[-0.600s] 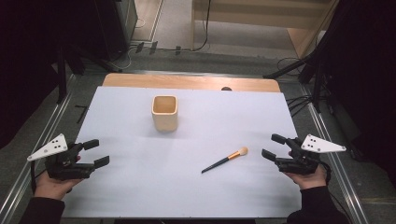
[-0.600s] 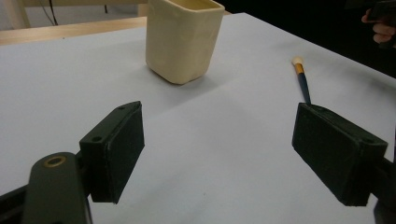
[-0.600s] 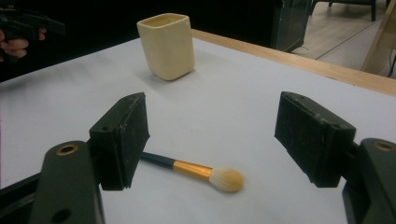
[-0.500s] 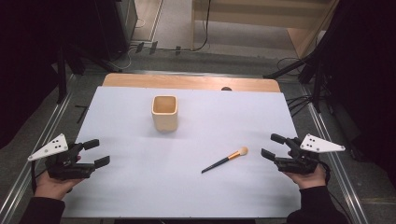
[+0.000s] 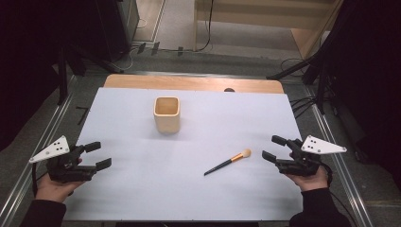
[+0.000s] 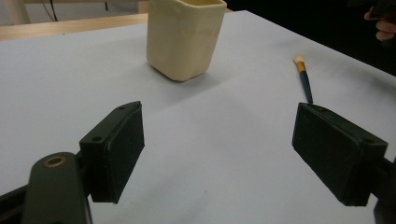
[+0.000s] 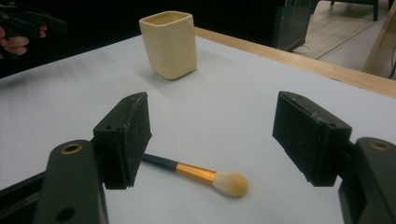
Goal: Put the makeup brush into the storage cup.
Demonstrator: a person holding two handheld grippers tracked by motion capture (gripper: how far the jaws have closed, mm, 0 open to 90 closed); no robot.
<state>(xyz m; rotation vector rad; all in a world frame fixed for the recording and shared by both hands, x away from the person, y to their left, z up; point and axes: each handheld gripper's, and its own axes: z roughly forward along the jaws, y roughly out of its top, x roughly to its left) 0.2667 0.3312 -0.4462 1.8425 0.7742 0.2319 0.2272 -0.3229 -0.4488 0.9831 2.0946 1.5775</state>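
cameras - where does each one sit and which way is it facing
High view: above the person's side, looking forward and down on the table; both hands and grippers show.
Left gripper view: rides the left gripper, facing the cup; its open fingers show.
Right gripper view: rides the right gripper, over the brush; open fingers.
All three share cup and brush.

Table (image 5: 142,198) bears cup (image 5: 166,115) and brush (image 5: 228,161).

in the right gripper view the left pad of the right tool (image 7: 212,144) covers the dark handle end of the brush (image 7: 205,176). in the left gripper view the cup (image 6: 183,37) loses its rim to the top edge.
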